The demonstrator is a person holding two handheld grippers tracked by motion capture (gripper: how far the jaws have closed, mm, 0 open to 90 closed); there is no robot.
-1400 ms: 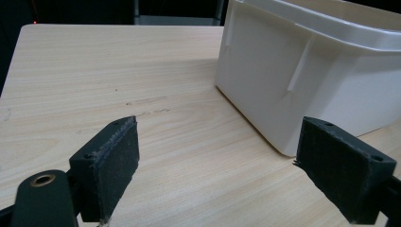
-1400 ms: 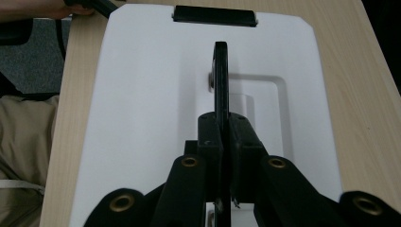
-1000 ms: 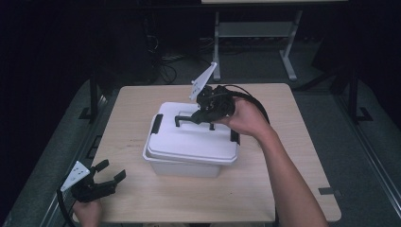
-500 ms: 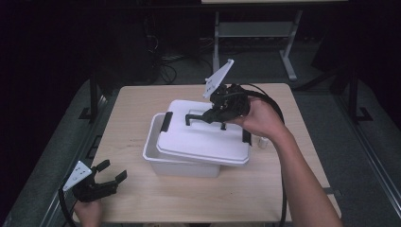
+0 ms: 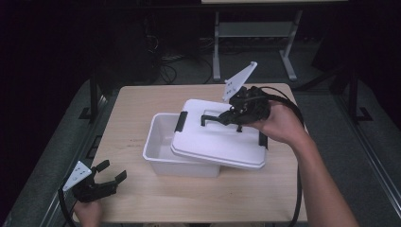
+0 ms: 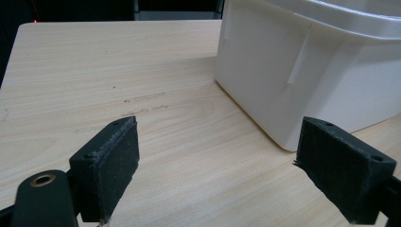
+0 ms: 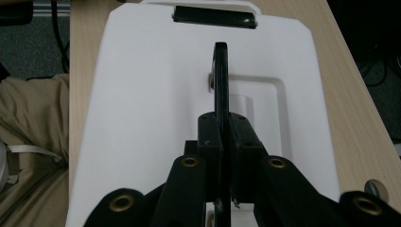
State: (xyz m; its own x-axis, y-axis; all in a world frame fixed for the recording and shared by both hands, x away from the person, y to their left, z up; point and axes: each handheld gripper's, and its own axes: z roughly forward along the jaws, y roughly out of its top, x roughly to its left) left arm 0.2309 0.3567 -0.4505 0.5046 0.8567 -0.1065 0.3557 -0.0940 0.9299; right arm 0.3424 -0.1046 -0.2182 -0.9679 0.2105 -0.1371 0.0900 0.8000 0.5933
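Note:
A white plastic bin [image 5: 163, 137] stands mid-table, its left part uncovered. Its white lid [image 5: 217, 142] hangs tilted over the bin's right side and sticks out past it to the right. My right gripper [image 5: 226, 118] is shut on the lid's black handle [image 5: 212, 118]. In the right gripper view the jaws [image 7: 221, 127] pinch the thin handle bar [image 7: 221, 71] above the lid [image 7: 151, 94]. My left gripper [image 5: 109, 171] stands open and empty at the table's front left corner. In the left gripper view its jaws [image 6: 217, 175] point at the bin's wall [image 6: 302, 71].
The wooden table [image 5: 142, 99] has bare room left of and in front of the bin. A black latch [image 7: 215, 16] sits at the lid's far end. A metal stand [image 5: 255, 33] is behind the table. The person's trouser leg [image 7: 28, 123] lies beyond the table edge.
The right gripper has carried the lid to the right and slightly up, uncovering the bin's left part. The left gripper has stayed in place.

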